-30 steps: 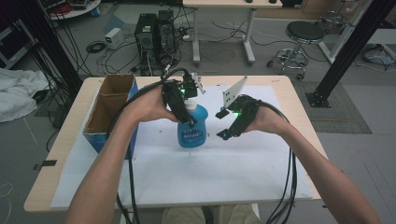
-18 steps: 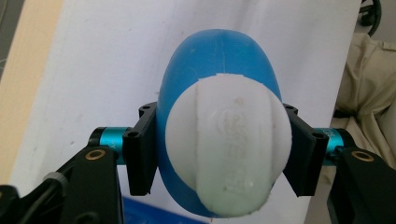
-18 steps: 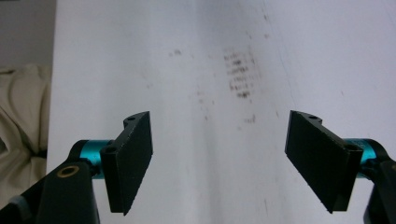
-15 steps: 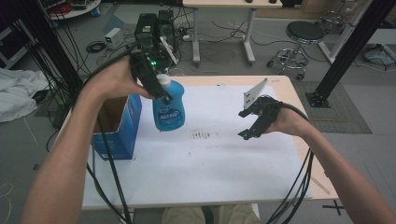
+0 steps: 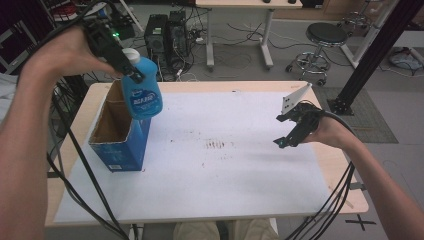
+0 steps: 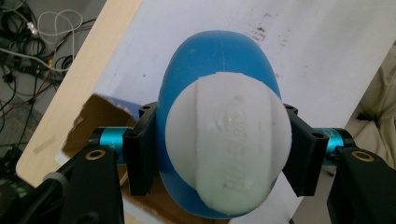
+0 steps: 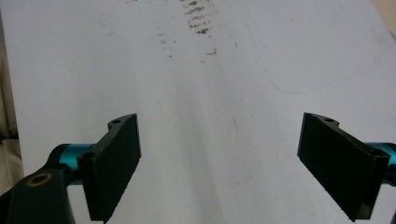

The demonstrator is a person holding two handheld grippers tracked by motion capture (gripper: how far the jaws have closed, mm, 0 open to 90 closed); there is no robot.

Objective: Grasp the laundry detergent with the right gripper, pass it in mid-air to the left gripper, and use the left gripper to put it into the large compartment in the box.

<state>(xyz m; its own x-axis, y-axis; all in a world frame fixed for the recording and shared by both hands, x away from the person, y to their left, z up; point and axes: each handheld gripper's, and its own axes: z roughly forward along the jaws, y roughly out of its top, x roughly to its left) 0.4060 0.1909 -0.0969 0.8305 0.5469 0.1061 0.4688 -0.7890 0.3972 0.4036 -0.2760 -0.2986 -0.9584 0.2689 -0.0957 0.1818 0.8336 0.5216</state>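
Note:
A blue bottle (image 5: 142, 92) with a white cap (image 6: 229, 149) hangs in the air, tilted, above the open top of a blue cardboard box (image 5: 117, 145) at the table's left side. My left gripper (image 5: 131, 70) is shut on the bottle just below the cap. In the left gripper view both black jaws press on its blue body (image 6: 219, 74), with the box's brown inside (image 6: 100, 112) beneath. My right gripper (image 5: 278, 131) hovers over the table's right part, well apart from the bottle. Its jaws have just been opening and stand wide, with only white sheet (image 7: 210, 70) between them.
A white sheet (image 5: 225, 190) covers most of the wooden table, with brown smudges (image 5: 217, 145) near its middle. Black cables trail from both grippers over the near edge. Behind the table stand computer towers (image 5: 167, 30), a stool (image 5: 325, 37) and a black post (image 5: 375, 55).
The left hand has carried the bottle up and to the left, from the middle of the table to above the box. The right gripper has drawn away to the right and its jaws have opened.

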